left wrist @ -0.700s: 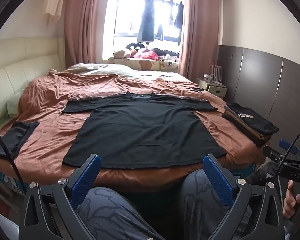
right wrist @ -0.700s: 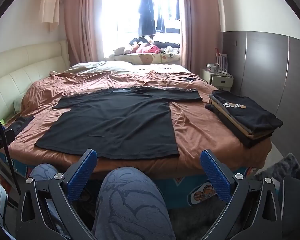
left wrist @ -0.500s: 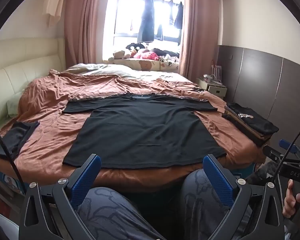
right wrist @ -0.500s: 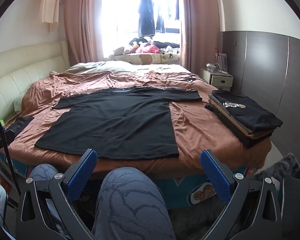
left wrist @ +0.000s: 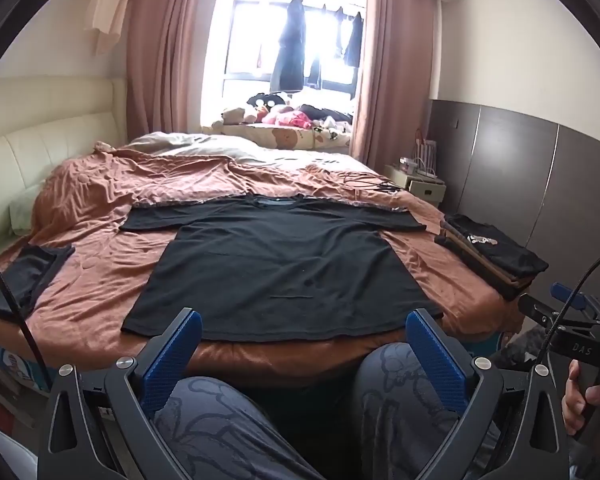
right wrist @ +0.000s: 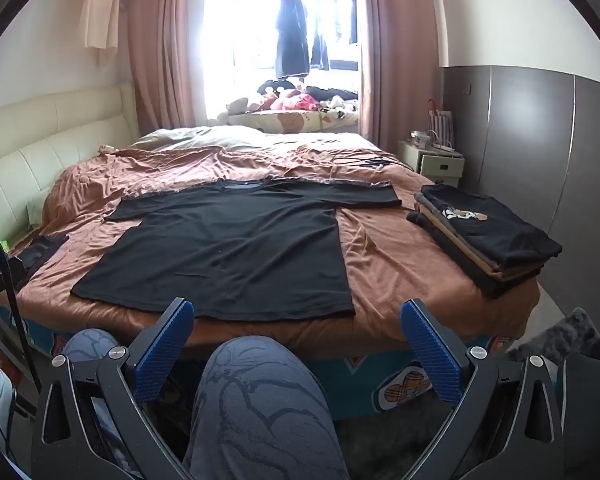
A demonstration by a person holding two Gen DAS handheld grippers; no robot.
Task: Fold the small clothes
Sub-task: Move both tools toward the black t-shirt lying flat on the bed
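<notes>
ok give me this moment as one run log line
stage: pre-grasp | left gripper: open, empty | right gripper: open, empty | black t-shirt: flat on bed, unfolded | folded stack: right edge

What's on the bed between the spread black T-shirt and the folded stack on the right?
Only bare, wrinkled brown bedspread lies between the black T-shirt and the folded stack; the right wrist view shows it best.

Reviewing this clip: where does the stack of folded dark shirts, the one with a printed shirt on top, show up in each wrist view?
Left wrist view: the stack of folded dark shirts sits at the right, on the bed's right edge.
Right wrist view: the stack is right of centre, larger, and again on the bed's right edge.
Shared landmark: the flat black T-shirt spread on the rust-brown bedcover, left of the stack.
</notes>
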